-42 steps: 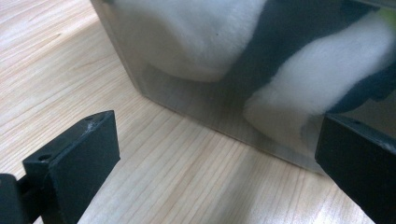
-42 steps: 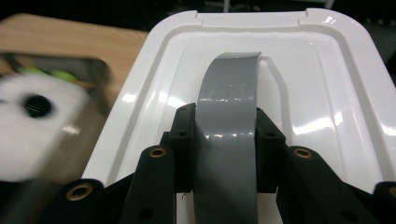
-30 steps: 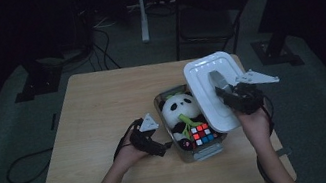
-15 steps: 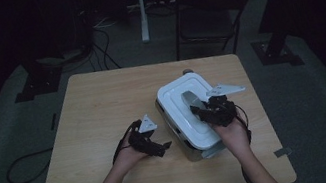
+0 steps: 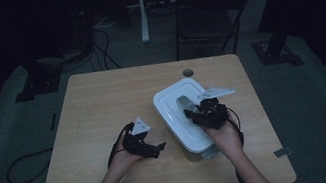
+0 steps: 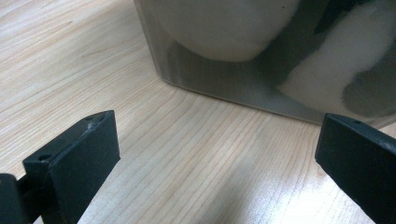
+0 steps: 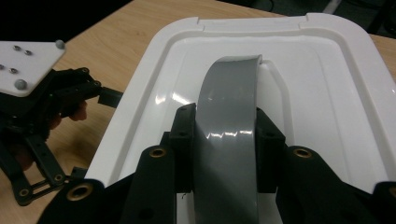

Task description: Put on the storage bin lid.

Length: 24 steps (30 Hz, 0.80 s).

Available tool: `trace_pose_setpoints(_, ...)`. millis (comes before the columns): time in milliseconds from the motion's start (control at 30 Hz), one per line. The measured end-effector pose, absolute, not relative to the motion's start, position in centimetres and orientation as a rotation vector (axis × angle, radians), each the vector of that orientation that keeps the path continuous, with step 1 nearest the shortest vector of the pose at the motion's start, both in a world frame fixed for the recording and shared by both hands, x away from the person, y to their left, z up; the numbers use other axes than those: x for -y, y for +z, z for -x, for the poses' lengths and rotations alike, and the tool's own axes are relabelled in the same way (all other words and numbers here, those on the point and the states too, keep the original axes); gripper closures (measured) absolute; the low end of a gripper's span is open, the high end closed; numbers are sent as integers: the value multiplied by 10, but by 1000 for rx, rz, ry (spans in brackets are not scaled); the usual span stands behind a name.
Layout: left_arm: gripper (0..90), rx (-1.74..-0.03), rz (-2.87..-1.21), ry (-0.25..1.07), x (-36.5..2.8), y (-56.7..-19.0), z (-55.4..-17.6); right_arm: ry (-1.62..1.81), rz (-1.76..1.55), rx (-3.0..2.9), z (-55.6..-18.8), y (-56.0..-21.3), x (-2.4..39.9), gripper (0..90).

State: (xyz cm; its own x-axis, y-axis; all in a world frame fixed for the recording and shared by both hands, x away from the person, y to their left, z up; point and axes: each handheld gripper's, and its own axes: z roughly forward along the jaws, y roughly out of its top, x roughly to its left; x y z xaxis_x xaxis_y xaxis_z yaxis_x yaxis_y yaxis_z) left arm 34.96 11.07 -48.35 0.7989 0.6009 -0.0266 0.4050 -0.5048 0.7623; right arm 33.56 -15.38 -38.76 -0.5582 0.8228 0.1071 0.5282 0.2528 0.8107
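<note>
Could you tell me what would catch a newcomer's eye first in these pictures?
The white lid stands out, lying on the clear box right of the table's middle. The right gripper is shut on the lid's grey handle, an arched band rising from the lid's middle. Left of the box, the left gripper hangs open above the wood, and a black-and-white soft shape shows through the box wall.

Dim high view; gripper views bright, glare-flecked.

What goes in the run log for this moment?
right hand-held gripper: shut on grey handle | white lid: on container | left hand-held gripper: open
</note>
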Motion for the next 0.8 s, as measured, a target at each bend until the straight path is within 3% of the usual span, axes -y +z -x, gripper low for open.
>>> trace_pose_setpoints(800,5,-750,-2161,311,-110,-481,-349,1165,-1273,-2273,-338,-393,149,679)
